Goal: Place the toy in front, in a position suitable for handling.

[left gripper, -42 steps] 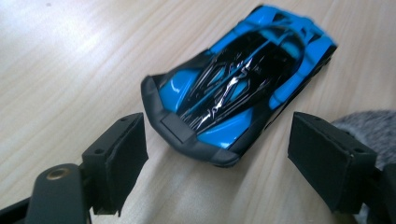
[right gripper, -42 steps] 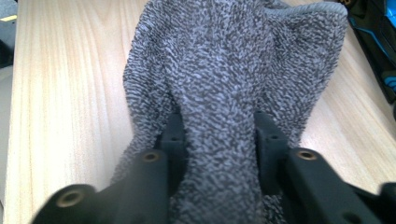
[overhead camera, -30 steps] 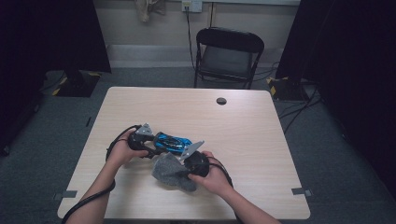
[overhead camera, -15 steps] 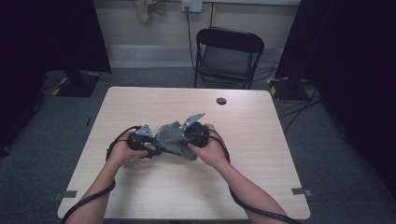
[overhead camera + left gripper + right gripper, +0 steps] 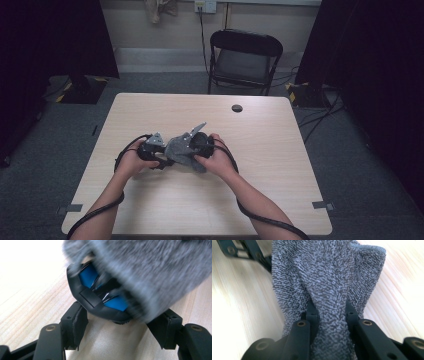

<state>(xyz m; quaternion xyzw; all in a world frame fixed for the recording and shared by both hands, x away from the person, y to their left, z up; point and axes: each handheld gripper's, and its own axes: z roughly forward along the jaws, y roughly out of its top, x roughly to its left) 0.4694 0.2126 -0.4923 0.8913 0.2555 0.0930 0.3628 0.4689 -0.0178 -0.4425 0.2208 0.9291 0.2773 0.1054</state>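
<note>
One light wooden table [image 5: 280, 170] carries everything here, and places are given from it. Beyond its far edge stands one black folding chair [image 5: 244, 60] on the grey floor, with dark curtains to either side. On the table near its far edge lies one small round black disc [image 5: 237, 108], well apart from the hands.

Two forearms come in over the table's near edge, and two grippers meet left of the table's middle, a black cable trailing from each back toward the near edge.

One grey towel [image 5: 181, 148] hangs bunched between the grippers, over that same spot. The right gripper [image 5: 329, 312] has its jaws pinched tight on a fold of the towel; in the right gripper view the cloth rises between the jaws and spreads above them, hiding most of the table beyond.

The left gripper [image 5: 122, 326] stands about half open, its jaws having just closed somewhat and then settled. Between them, in the left gripper view, lies one black-framed object with blue panels [image 5: 100, 298], just above the tabletop. The left pad looks to touch its frame; the right pad's contact is hidden by the towel, so I cannot tell whether it is truly clamped. The towel drapes over the far part of this object, touching it and covering its upper side.
</note>
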